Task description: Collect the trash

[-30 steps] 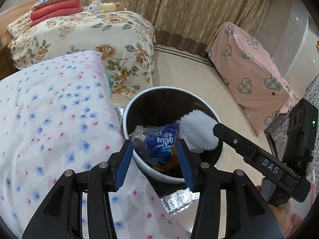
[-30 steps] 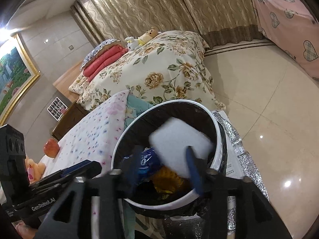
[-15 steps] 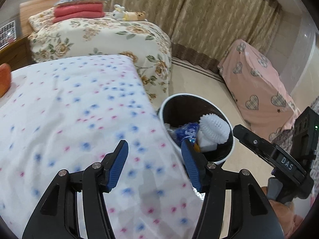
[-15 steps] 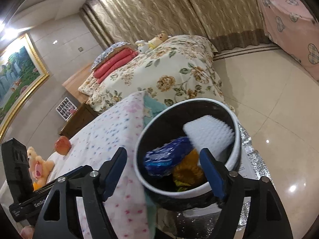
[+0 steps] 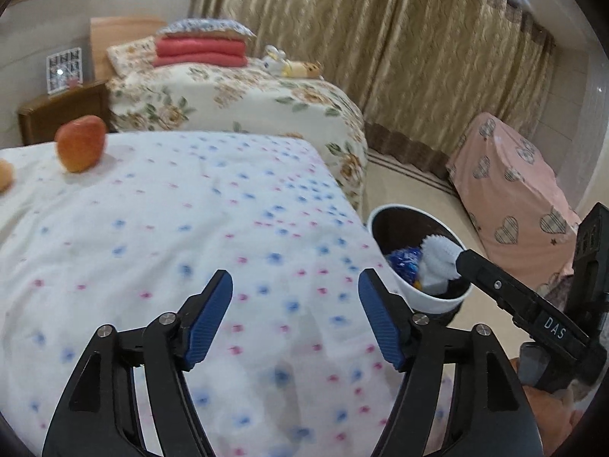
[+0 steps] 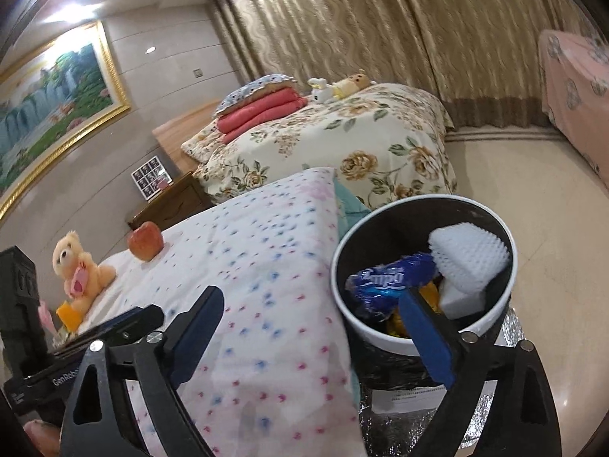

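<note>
A white-rimmed black trash bin (image 6: 491, 320) stands on the floor beside the bed; it also shows in the left wrist view (image 5: 430, 301). It holds a white foam net (image 6: 470, 257), a blue wrapper (image 6: 388, 285) and orange scraps. My right gripper (image 6: 316, 327) is open and empty, over the bed edge and the bin's near rim. My left gripper (image 5: 295, 320) is open and empty above the dotted bedspread (image 5: 190, 236). An apple (image 5: 80, 148) lies on the bed far left; it shows in the right wrist view (image 6: 145, 240) too.
A teddy bear (image 6: 78, 270) and an orange scrap (image 6: 68, 314) lie on the bed at left. A floral bed (image 5: 236, 99) stands behind, with a wooden nightstand (image 5: 61, 114). A pink heart-print covered piece (image 5: 510, 198) stands at right. Silver foil (image 6: 510, 411) lies under the bin.
Both grippers have pulled back and up from the bin towards the bed. The right gripper has opened and the foam net now lies in the bin.
</note>
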### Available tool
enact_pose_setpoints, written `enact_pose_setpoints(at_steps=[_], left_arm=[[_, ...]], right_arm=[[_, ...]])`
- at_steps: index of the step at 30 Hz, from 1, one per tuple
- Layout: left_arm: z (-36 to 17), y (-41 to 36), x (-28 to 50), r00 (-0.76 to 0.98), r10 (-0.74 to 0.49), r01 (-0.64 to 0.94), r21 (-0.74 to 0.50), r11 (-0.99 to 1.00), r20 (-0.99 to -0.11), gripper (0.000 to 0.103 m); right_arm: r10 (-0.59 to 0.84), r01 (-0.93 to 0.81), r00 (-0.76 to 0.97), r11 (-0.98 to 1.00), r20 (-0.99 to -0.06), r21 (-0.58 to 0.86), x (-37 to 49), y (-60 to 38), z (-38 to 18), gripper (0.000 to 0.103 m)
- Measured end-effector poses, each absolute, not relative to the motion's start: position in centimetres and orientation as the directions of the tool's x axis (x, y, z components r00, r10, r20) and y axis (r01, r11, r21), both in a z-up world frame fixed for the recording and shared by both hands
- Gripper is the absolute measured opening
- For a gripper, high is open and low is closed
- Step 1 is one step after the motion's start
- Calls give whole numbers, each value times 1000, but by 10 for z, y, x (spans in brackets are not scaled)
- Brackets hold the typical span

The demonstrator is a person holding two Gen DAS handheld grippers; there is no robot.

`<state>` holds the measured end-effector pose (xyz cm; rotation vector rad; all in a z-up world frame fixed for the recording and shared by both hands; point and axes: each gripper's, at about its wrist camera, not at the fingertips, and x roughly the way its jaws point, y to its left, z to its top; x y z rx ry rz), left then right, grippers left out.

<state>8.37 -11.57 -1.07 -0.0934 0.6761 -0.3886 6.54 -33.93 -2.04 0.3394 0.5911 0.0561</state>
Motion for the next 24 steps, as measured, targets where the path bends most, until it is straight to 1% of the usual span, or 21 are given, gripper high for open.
enact_pose_setpoints(at_steps=[7, 10, 13, 14, 15, 17, 19, 21, 24], left_arm=[[-2, -91, 66, 776, -355, 302, -187, 935, -521, 73], [4, -85, 57, 809, -337, 294, -166, 941, -482, 75], [10, -78, 46, 847, -311, 273, -148, 950, -431, 81], [12, -76, 44, 861, -297, 261, -143, 955, -414, 87], [13, -73, 41, 877, -277, 243, -136, 960, -393, 95], [15, -66, 34, 905, -234, 203, -124, 971, -355, 103], [13, -60, 31, 920, -199, 171, -112, 979, -338, 103], [10, -57, 32, 920, -176, 151, -97, 984, -349, 103], [6, -54, 34, 918, -160, 137, -89, 987, -363, 103]], right_arm=[[153, -2, 844, 959, -515, 282, 63, -318, -14, 98], [154, -28, 858, 966, -489, 256, 59, -309, -6, 99], [150, -48, 879, 972, -453, 228, 55, -302, 3, 103], [147, -55, 885, 975, -442, 215, 53, -300, 6, 103], [142, -60, 892, 978, -429, 198, 51, -297, 8, 103], [133, -62, 900, 982, -415, 179, 49, -293, 10, 103], [119, -55, 907, 984, -404, 167, 47, -291, 9, 103], [110, -50, 914, 986, -390, 159, 46, -288, 7, 103], [108, -50, 914, 986, -392, 156, 46, -285, 3, 103]])
